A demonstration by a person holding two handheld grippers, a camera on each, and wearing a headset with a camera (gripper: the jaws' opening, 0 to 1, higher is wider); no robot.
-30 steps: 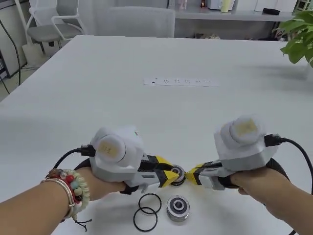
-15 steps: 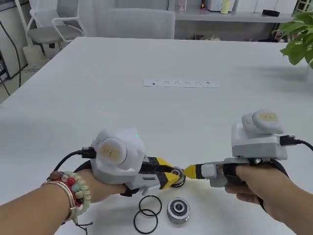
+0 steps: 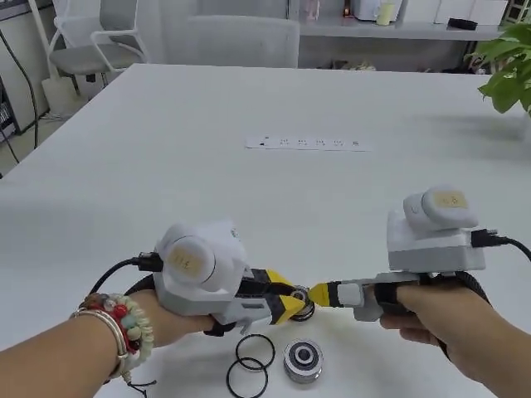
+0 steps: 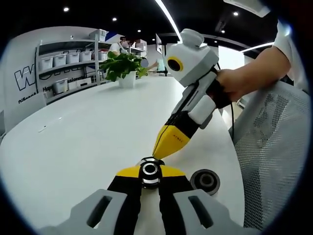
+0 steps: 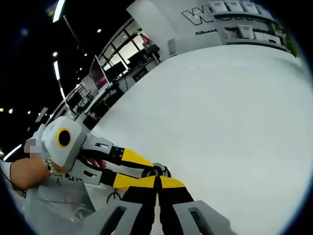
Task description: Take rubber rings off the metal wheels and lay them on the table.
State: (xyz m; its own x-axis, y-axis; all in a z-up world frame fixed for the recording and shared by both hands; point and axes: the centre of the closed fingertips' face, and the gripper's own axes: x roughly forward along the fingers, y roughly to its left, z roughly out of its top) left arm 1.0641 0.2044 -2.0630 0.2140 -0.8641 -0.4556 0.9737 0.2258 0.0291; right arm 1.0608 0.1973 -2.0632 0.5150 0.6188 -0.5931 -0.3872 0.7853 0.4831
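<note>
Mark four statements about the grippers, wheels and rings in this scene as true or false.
1. The left gripper grips a small metal wheel between its yellow jaws. True.
2. Two black rubber rings lie overlapping on the white table. True.
3. The right gripper has its jaws spread wide. False: they are closed to a point at the held wheel.
4. The second metal wheel sits on the white power strip. False: it lies on the table beside the rings, far from the strip.
</note>
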